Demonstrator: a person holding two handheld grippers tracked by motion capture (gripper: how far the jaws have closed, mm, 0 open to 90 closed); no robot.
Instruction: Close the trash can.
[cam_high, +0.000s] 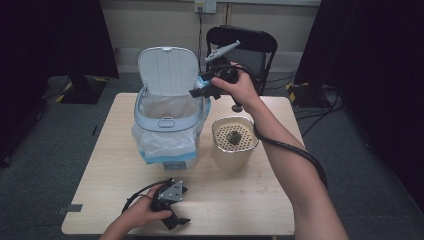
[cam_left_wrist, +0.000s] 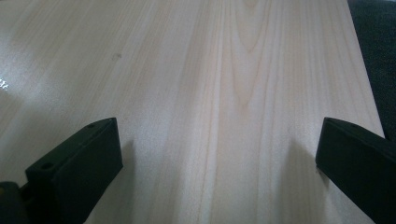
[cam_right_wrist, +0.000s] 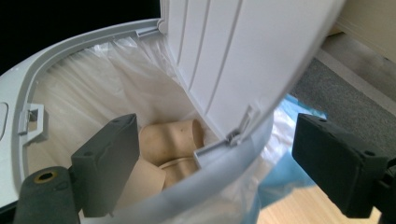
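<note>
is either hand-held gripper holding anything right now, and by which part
Nothing is held. The right hand-held gripper hangs open at the bin rim; the left hand-held gripper is open over bare table.

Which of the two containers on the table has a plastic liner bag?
The white lidded bin, left of the beige pot. Its lid stands open and a clear bag drapes over its rim; the pot has a perforated insert instead.

My right arm reaches forward, its gripper raised with jaws spread wide and nothing between them. My left gripper sits low, close to me, jaws wide apart.
</note>
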